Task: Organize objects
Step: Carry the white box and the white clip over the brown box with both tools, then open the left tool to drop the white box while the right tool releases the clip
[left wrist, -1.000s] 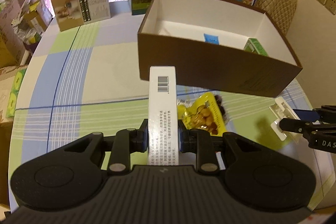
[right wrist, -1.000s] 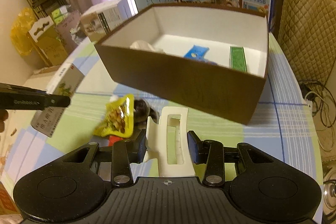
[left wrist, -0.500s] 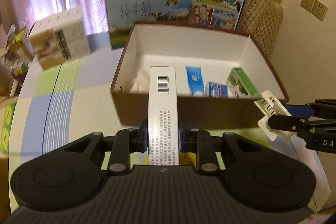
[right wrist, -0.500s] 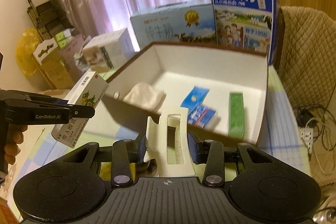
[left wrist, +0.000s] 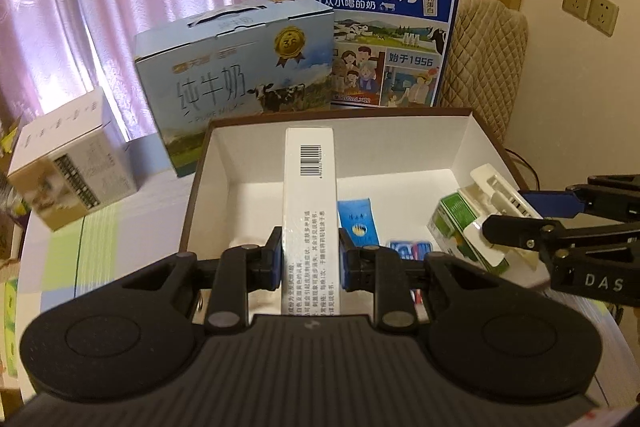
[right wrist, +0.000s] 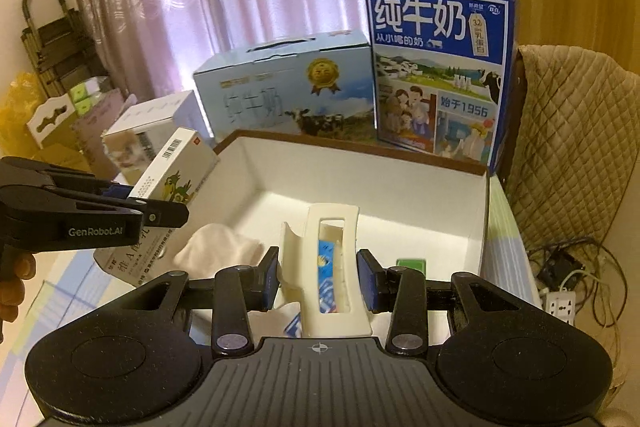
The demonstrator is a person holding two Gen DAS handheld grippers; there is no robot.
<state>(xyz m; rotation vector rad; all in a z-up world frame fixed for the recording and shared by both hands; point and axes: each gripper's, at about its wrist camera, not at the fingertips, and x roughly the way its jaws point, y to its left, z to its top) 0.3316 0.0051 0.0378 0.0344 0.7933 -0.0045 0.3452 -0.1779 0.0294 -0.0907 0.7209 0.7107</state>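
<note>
Only right wrist view shows cloth (right wrist: 218, 251); jaws clamp carton (left wrist: 310, 211) (left), clip (right wrist: 330, 267).

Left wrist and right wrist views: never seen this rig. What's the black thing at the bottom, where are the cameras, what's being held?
No robot arm here. A person holds a two-finger gripper in each hand; each carries a fisheye camera looking forward along its fingers, so the black body at the bottom is the gripper itself.

In the left wrist view, the left gripper is shut on a long white carton. In the right wrist view, the right gripper is shut on a cream hair claw clip. Both hang over the open brown box, which holds a blue packet, a green box and a white cloth. Milk cartons stand behind.
</note>
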